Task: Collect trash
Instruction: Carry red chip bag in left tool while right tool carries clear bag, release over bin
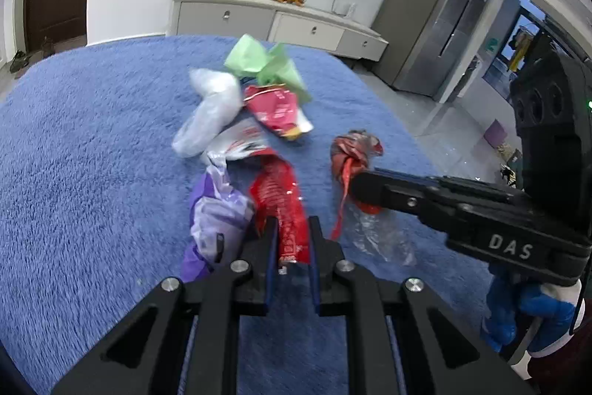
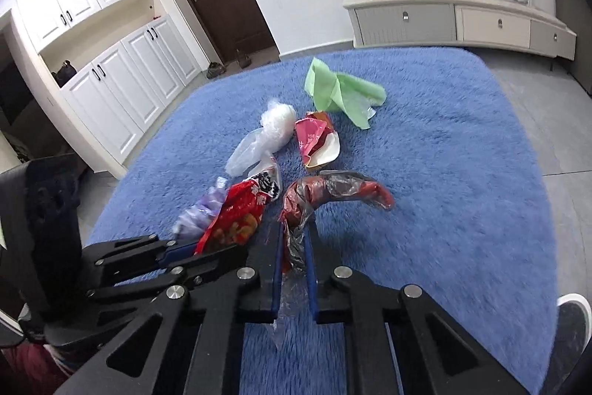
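A blue rug (image 2: 462, 173) carries scattered trash near its centre: green bag (image 2: 340, 91), clear bag (image 2: 266, 132), pink wrapper (image 2: 314, 139) uncollected. Left gripper (image 1: 292, 228) is clamped on the red snack packet (image 1: 281, 195); right gripper (image 2: 294, 239) is pinched on the red-and-clear bag (image 2: 333, 191). Collection appears barely begun.

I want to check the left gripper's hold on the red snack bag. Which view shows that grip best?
The left wrist view: the red snack bag runs straight between the left gripper pads, pinched. In the right wrist view the bag shows from the side, with the left gripper tips partly hidden behind it.
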